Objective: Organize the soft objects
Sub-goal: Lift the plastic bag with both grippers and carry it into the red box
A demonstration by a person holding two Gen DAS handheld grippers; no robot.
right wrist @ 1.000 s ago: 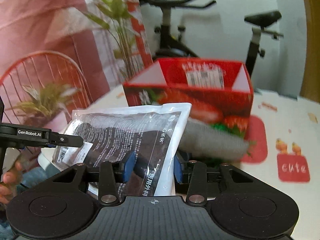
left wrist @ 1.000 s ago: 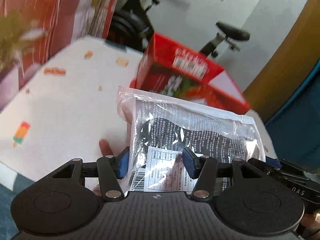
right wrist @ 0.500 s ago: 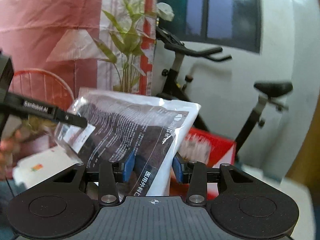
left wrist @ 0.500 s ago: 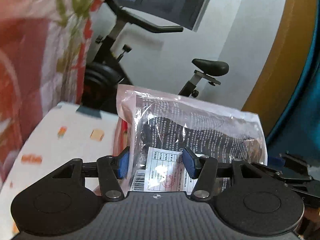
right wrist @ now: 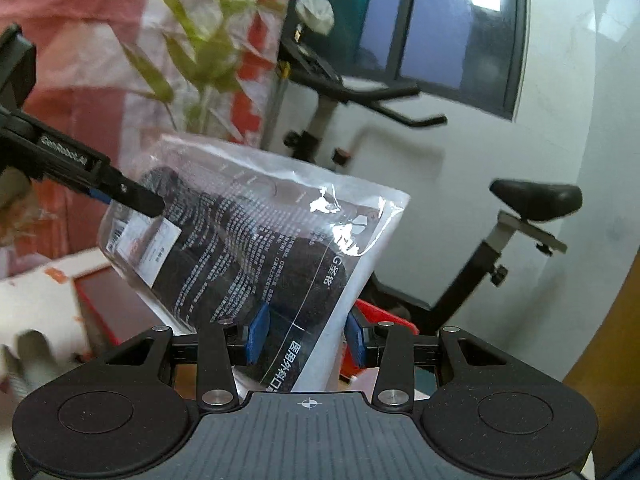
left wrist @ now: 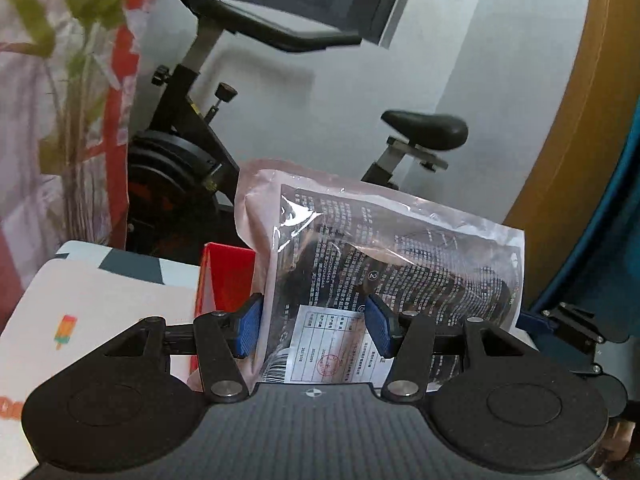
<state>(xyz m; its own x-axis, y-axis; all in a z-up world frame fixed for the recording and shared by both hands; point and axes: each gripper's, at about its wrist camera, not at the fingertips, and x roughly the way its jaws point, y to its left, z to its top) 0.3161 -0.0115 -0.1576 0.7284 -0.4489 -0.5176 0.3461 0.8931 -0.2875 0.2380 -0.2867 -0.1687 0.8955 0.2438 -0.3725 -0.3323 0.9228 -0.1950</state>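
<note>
A clear plastic packet [left wrist: 380, 248] of black soft goods with printed text and a white label hangs in the air. My left gripper [left wrist: 314, 330] is shut on its labelled end, blue pads on both sides. In the right wrist view the same packet [right wrist: 248, 240] slants up to the left, with my right gripper [right wrist: 306, 338] shut on its white-edged end. The left gripper's black finger [right wrist: 132, 194] lies on the packet's far corner. A red cardboard box [left wrist: 226, 276] sits low behind the packet, mostly hidden; its red rim [right wrist: 384, 312] shows under the packet.
A white patterned tabletop [left wrist: 100, 300] lies at lower left. An exercise bike [left wrist: 424, 132] stands behind by the white wall. A potted plant [right wrist: 200, 52] and red-and-white drapery fill the left. An ochre panel [left wrist: 580, 120] rises at right.
Both grippers have risen and swung with the packet held between them. The red box has dropped from the middle of both views to their lower part, and the exercise bike and wall now fill the background.
</note>
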